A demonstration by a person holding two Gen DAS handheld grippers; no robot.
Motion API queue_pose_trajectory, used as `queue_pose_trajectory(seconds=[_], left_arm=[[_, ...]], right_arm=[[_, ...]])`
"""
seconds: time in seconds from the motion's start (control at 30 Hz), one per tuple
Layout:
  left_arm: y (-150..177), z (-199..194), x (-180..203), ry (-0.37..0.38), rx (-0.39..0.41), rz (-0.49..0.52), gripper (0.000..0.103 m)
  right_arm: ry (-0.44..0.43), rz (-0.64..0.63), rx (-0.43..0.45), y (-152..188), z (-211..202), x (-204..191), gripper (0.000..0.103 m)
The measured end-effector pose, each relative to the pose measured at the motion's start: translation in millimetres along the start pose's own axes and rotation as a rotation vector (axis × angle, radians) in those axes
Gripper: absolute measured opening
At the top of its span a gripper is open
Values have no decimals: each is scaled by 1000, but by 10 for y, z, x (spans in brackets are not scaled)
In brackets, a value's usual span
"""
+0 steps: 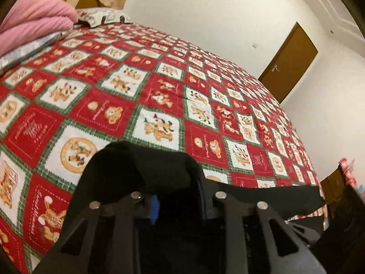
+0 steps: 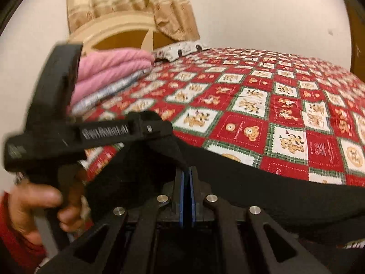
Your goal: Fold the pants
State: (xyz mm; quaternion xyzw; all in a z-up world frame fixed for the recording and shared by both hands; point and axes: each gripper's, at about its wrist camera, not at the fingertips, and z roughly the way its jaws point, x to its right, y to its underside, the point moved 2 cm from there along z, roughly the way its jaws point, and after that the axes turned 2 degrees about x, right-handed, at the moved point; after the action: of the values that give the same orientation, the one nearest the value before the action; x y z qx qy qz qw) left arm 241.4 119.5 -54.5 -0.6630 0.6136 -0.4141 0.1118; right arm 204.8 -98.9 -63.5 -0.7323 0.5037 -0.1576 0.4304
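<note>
Left wrist view: the left gripper (image 1: 175, 196) sits at bottom centre, its jaws clenched on black pants (image 1: 141, 169) — the cloth bunches over the fingertips and hides them, a blue pad (image 1: 155, 210) just showing. A taut edge of the pants runs off to the lower right. Behind lies a red checked bedspread (image 1: 159, 86), a pink blanket (image 1: 34, 22) at upper left, a brown door (image 1: 289, 61) at right.

Right wrist view: the right gripper (image 2: 187, 182) is at bottom centre, its blue pads (image 2: 181, 196) pressed together on the pants (image 2: 251, 182), which stretch across the lower frame to the right edge. At left the left gripper (image 2: 155, 125) also pinches the cloth — a hand (image 2: 34, 203) holds its handle at lower left. The blanket (image 2: 109, 68) and a curtain (image 2: 127, 2) stand above.
</note>
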Motion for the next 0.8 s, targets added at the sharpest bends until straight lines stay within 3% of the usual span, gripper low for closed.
queue_pose_trajectory(seconds=[0.17,0.27,0.33,0.37,0.4,0.67,0.8], left_arm=[[-8,-87,118,-68,15,73,25],[-12,-212,97,-73,26,78,25],[0,-298,75,-65,25,67,25],[15,-327,76,-63,24,68,25],[33,-353,82,-63,26,71,25],[135,-515,138,-46,29,82,25],[144,-584,150,-43,37,88,25]], right_arm=[[-115,254,54,40,-303,343,5],[-96,378,86,133,-519,573,11],[-77,449,108,218,-683,733,37],[-74,481,128,261,-769,801,62],[-74,502,146,280,-840,849,75],[-71,765,195,504,-1099,1387,75],[-52,846,174,553,-1044,1624,75]])
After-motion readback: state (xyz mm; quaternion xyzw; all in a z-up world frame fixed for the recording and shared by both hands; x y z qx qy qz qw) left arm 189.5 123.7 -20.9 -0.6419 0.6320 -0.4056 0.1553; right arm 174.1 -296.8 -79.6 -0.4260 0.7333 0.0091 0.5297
